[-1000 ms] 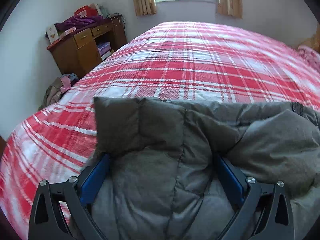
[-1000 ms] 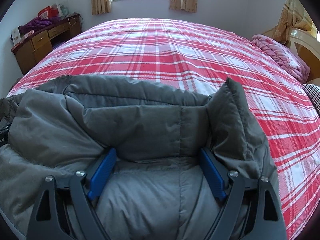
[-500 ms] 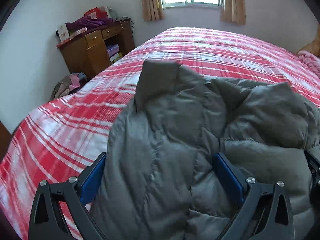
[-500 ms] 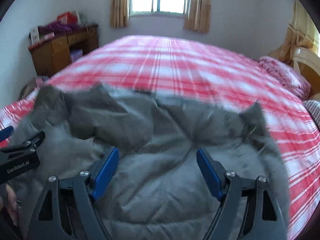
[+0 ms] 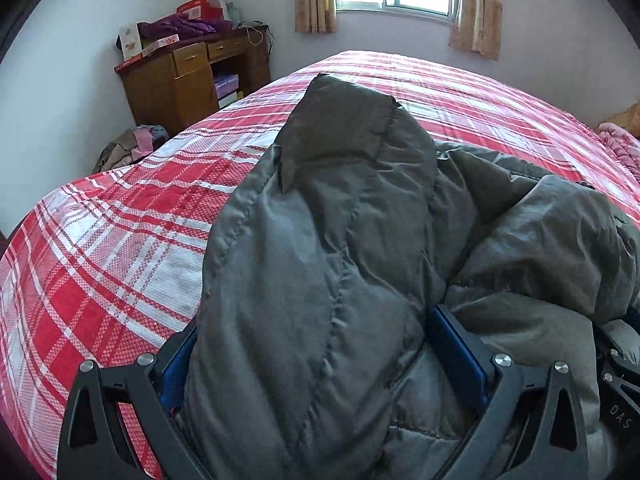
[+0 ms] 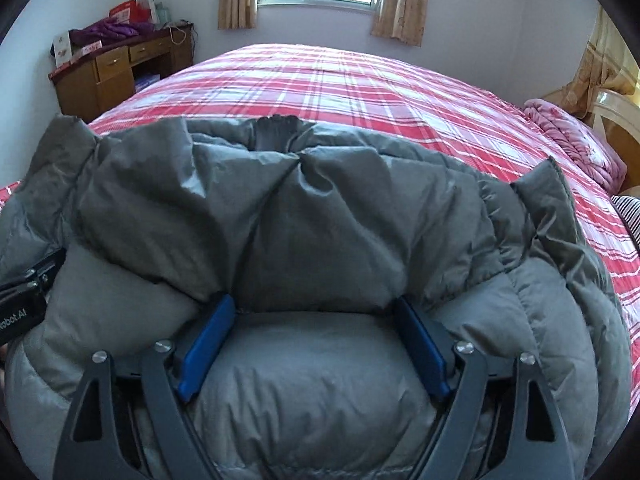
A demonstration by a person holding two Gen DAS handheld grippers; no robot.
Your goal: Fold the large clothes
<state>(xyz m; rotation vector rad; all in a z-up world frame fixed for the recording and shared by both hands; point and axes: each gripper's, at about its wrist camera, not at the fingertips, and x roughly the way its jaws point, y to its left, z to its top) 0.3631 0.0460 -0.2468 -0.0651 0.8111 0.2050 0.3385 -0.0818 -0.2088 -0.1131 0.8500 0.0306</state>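
Note:
A thick grey puffer jacket (image 5: 340, 220) lies bunched on the red plaid bed (image 5: 120, 240). My left gripper (image 5: 316, 320) is shut on a wide fold of it, and a flap stands up beyond the blue pads. In the right wrist view the jacket (image 6: 280, 208) fills the span of my right gripper (image 6: 314, 304). Its jaws are opening slightly, and the pads still press on the padded bundle. The two grippers are close together: the right gripper (image 5: 616, 380) shows at the left view's right edge, and the left gripper (image 6: 20, 300) at the right view's left edge.
The bed (image 6: 340, 80) stretches far ahead to the window wall. A wooden desk (image 5: 180, 80) piled with boxes and clothes stands at the back left, with a clothes heap (image 5: 128, 148) on the floor. A pink blanket (image 6: 568, 136) and headboard (image 6: 612, 120) are at the right.
The jacket, spread flatter a second ago, is now bunched up between the two grippers. Both grippers came closer together, and a flap now stands up in the left view.

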